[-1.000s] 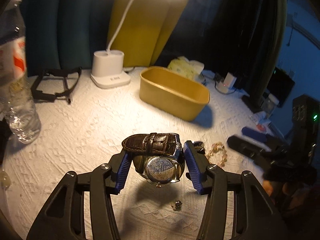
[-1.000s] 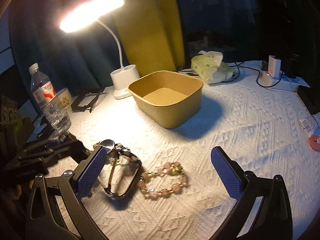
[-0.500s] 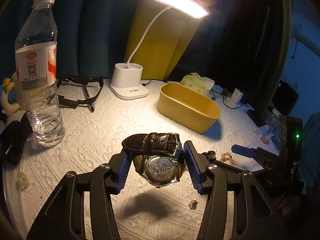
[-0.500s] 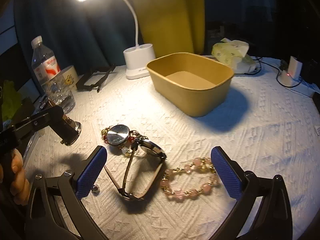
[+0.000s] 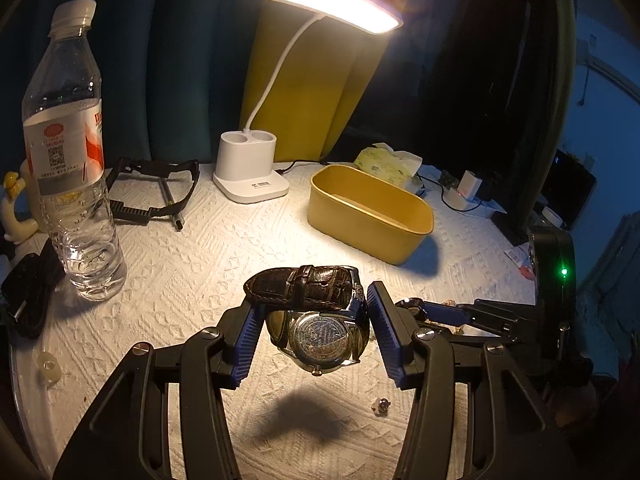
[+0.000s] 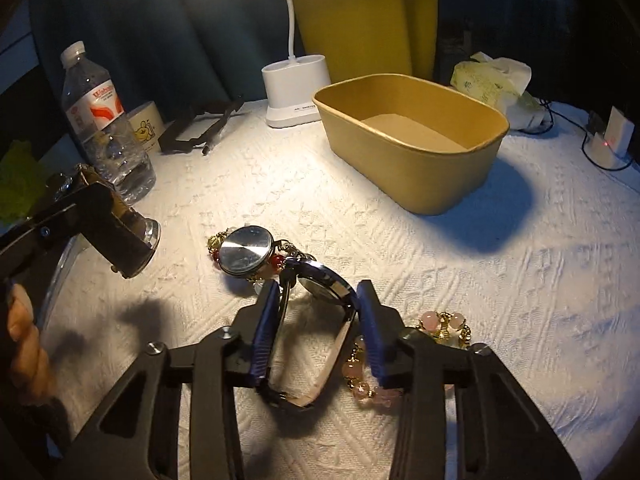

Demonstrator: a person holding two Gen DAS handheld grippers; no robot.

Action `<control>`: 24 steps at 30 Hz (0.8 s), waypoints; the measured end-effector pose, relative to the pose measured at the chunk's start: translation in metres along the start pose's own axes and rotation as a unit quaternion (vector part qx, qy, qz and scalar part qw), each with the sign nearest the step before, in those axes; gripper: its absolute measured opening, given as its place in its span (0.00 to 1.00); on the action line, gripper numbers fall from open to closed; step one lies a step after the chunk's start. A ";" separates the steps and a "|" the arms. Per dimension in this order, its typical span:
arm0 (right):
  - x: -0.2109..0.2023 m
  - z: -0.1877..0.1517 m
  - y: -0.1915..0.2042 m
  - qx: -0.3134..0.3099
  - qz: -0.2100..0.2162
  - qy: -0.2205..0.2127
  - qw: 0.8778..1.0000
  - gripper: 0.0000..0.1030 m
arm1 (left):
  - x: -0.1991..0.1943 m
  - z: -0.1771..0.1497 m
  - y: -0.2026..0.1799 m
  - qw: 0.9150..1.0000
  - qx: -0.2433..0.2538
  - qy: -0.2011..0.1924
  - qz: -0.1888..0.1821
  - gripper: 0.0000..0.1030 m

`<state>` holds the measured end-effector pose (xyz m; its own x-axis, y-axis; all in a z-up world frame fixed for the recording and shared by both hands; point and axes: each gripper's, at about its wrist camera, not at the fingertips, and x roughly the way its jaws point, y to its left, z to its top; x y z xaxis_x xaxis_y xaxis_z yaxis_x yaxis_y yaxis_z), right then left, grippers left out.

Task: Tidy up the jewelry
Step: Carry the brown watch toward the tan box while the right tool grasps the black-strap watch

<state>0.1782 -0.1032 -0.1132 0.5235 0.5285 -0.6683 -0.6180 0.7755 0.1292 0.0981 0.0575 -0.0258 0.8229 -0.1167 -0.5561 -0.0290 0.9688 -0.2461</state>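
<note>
Right gripper (image 6: 318, 330) jaws have just been closing, now clamped on the dark-strapped watch (image 6: 320, 286); left gripper (image 5: 314, 330) grips the brown leather watch (image 5: 316, 312), box (image 6: 412, 148) next.

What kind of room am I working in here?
Probably a bedroom or home desk at night: a white gooseneck desk lamp lights a white textured tablecloth, with a soft tissue pack, a clear plastic water bottle and curtains behind.

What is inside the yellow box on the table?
Nothing that shows. In the right wrist view the yellow box has a bare brown floor with no jewelry on it. Its near wall hides the front strip of the floor, so that part cannot be seen.
</note>
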 end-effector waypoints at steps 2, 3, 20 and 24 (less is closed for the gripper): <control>-0.005 -0.001 0.000 0.002 0.004 -0.008 1.000 0.35 | -0.001 0.001 -0.002 1.000 0.003 -0.001 0.001 0.53; -0.008 -0.001 0.000 0.001 0.005 -0.014 1.000 0.35 | -0.003 0.001 -0.004 1.000 0.007 -0.004 0.003 0.53; -0.055 0.013 -0.022 0.000 0.034 -0.104 0.994 0.35 | -0.024 0.020 -0.064 0.990 0.111 -0.085 0.004 0.53; -0.054 0.023 -0.037 0.004 0.036 -0.116 0.993 0.35 | -0.016 0.032 -0.074 0.987 0.124 -0.101 -0.005 0.53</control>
<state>0.1862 -0.1523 -0.0651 0.6000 0.6470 -0.4706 -0.6542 0.7353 0.1769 0.1048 -0.0056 0.0270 0.9191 -0.1057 -0.3796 0.0997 0.9944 -0.0356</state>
